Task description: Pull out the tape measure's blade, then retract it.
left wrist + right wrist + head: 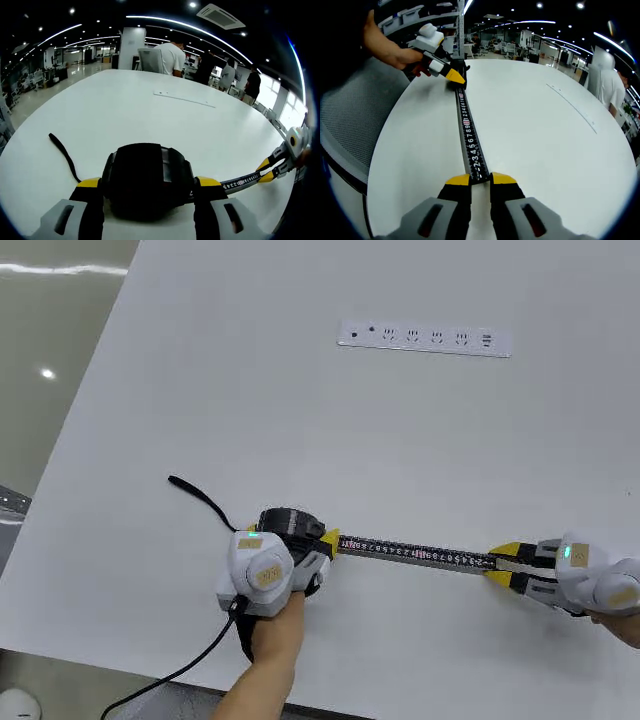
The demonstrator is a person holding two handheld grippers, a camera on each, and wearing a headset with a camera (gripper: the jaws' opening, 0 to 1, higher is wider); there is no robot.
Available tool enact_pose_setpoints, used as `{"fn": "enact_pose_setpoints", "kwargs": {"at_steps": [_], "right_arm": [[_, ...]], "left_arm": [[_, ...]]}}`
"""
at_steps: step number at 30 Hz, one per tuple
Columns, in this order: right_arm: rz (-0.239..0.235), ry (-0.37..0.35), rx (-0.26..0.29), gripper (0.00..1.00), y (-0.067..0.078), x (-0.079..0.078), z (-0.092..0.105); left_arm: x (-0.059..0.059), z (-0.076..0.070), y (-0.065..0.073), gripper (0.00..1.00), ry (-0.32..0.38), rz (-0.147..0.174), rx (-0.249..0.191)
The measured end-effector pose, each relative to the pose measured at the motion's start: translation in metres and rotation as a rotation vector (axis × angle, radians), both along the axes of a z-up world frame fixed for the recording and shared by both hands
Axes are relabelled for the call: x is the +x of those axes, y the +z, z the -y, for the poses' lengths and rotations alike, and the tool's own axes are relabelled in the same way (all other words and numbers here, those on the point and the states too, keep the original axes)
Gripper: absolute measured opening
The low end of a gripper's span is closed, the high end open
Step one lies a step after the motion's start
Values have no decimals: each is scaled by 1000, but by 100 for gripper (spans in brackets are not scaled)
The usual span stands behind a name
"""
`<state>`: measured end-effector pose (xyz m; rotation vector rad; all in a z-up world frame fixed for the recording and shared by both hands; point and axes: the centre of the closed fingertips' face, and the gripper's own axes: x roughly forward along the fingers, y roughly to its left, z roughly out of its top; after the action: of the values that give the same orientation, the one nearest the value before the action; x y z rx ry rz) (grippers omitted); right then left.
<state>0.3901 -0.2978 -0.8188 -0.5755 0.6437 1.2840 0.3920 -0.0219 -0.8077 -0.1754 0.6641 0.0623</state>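
**Blade stretched between your two grippers**

Your left gripper point(290, 535) is clamped on the black tape measure point(290, 522), one yellow-tipped jaw on each side of the case; the case sits on the white counter point(300, 420) near its front edge, to the left. In the left gripper view the case fills the gap between the jaws. The blade point(415, 555) is out and runs to the right, low over the counter, with its numbers facing up. Your right gripper point(503, 563) is closed on the blade's free end, the yellow tips pinching it from both sides; the right gripper view shows that end caught between the jaws, with the blade running away towards the left gripper at the far end. A black strap point(200, 498) trails from the case and lies loose on the counter to its left. A white power strip point(425, 338) lies well apart on the far side. Several people stand beyond the counter's far edge in the left gripper view.
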Motion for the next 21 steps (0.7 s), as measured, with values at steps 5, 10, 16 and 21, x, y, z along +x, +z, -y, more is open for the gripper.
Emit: {"fn": "enact_pose_setpoints", "kwargs": {"at_steps": [5,10,16,21], "right_arm": [[-3,1,-1,11,-1,0,0],[-2,1,-3,11,-1,0,0],[-8,3,-8,11,0,-1,0],[-10,4,-11,11,2,-1,0]], "left_arm": [[0,0,1,69,12,6,-14],[0,-2,1,68,18,9,-3],[0,-2,1,66,20,13,5],[0,-3,1,64,9,12,13]]}}
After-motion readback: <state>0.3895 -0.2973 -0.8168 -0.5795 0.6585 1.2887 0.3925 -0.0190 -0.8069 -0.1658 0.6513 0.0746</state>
